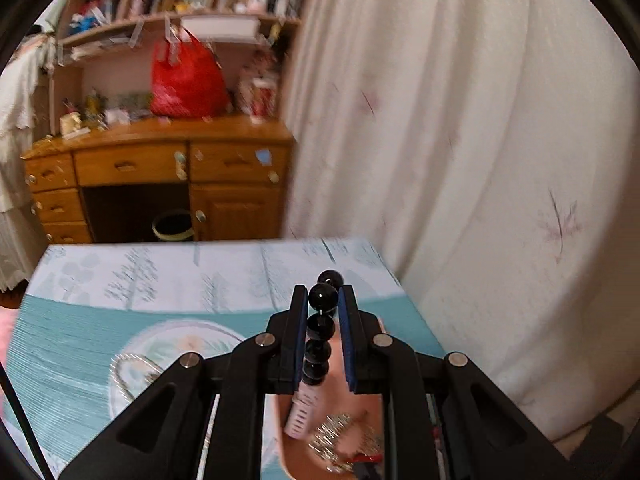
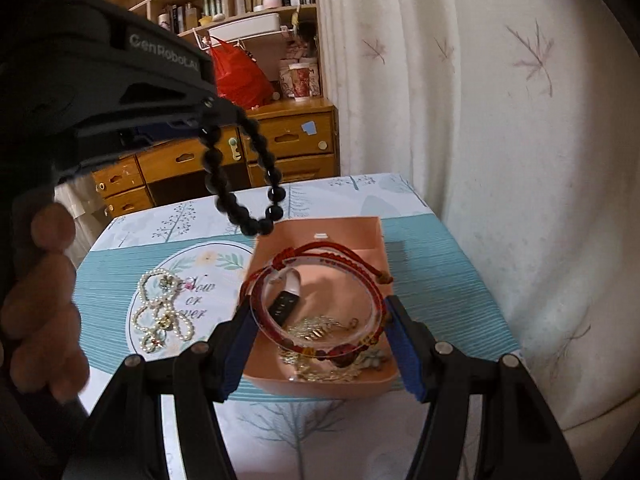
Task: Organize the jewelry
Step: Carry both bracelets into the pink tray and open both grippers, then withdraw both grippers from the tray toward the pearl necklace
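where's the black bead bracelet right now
The black bead bracelet hangs pinched in the left tool, in the air above the pink tray's far left corner.

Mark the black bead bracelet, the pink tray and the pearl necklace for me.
black bead bracelet (image 2: pixel 224 202): right wrist view, a bead low on the hanging loop.
pink tray (image 2: pixel 320 384): right wrist view, its near wall.
pearl necklace (image 2: pixel 154 312): right wrist view, strands on the tablecloth.

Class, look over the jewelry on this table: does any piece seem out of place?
Yes. The pearl necklace lies tangled on the tablecloth, left of the pink tray, while the other pieces already sit inside the tray.
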Motion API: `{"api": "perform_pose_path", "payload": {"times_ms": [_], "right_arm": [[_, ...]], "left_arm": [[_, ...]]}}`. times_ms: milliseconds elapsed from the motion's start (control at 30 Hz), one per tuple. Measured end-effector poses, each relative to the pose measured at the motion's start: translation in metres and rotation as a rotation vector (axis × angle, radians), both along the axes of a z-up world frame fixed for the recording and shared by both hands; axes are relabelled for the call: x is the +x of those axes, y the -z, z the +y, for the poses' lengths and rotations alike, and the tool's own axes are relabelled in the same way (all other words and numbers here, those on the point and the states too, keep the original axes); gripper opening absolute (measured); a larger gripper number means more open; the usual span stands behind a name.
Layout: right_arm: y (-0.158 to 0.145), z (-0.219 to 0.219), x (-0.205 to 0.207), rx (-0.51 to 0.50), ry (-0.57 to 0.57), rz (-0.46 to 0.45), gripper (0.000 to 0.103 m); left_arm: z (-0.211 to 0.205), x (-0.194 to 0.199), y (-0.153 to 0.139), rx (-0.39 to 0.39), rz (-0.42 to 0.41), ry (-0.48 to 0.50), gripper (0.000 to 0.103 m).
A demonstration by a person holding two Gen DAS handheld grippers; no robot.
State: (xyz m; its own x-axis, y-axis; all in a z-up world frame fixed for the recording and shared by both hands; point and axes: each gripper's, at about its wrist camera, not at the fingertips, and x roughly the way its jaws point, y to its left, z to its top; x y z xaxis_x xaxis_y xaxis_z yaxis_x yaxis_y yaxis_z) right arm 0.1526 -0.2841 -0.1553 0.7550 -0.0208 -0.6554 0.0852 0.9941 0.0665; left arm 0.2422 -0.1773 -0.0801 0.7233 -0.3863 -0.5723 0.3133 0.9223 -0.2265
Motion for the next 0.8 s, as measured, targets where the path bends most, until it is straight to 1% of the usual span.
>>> {"api": "perform_pose_path", "payload": {"times_ms": [33,67,100,133,167,267,367,467,533,800], "right_arm": [[0.003,-0.004,0.004,0.021,-0.015,0.026,0.064],[0.007,-0.008,0.008,0.05,-0.043,0.06,0.066],[0.01,-0.013,0.011,0.077,-0.055,0.081,0.069],[0.011,-0.016,0.011,0.086,-0.05,0.086,0.071],[0.012,-0.019,0.009,0.09,-0.033,0.084,0.074],[0.012,-0.023,0.006,0.09,-0.006,0.069,0.077],[0.011,-0.023,0.005,0.095,-0.001,0.07,0.078],[0.01,-0.021,0.004,0.094,0.0,0.06,0.078],[0.009,-0.018,0.003,0.088,-0.008,0.055,0.078],[0.008,0.004,0.004,0.078,-0.056,0.048,0.078]], "left_arm": [[-0.005,0.001,0.003,0.015,0.005,-0.003,0.016],[-0.008,0.001,0.004,0.035,0.01,-0.02,0.031],[-0.01,0.002,0.005,0.044,0.013,-0.024,0.054],[-0.01,0.002,0.005,0.045,0.009,-0.023,0.062],[-0.009,0.0,0.003,0.04,-0.009,-0.022,0.066],[-0.004,0.0,0.001,0.054,-0.021,-0.037,0.066],[0.007,0.004,0.003,0.054,-0.002,-0.057,0.067],[0.025,0.008,0.009,0.056,0.024,-0.098,0.073],[0.036,0.009,0.014,0.062,0.039,-0.119,0.074],[0.09,0.012,0.053,0.15,0.187,-0.218,0.074]]}}
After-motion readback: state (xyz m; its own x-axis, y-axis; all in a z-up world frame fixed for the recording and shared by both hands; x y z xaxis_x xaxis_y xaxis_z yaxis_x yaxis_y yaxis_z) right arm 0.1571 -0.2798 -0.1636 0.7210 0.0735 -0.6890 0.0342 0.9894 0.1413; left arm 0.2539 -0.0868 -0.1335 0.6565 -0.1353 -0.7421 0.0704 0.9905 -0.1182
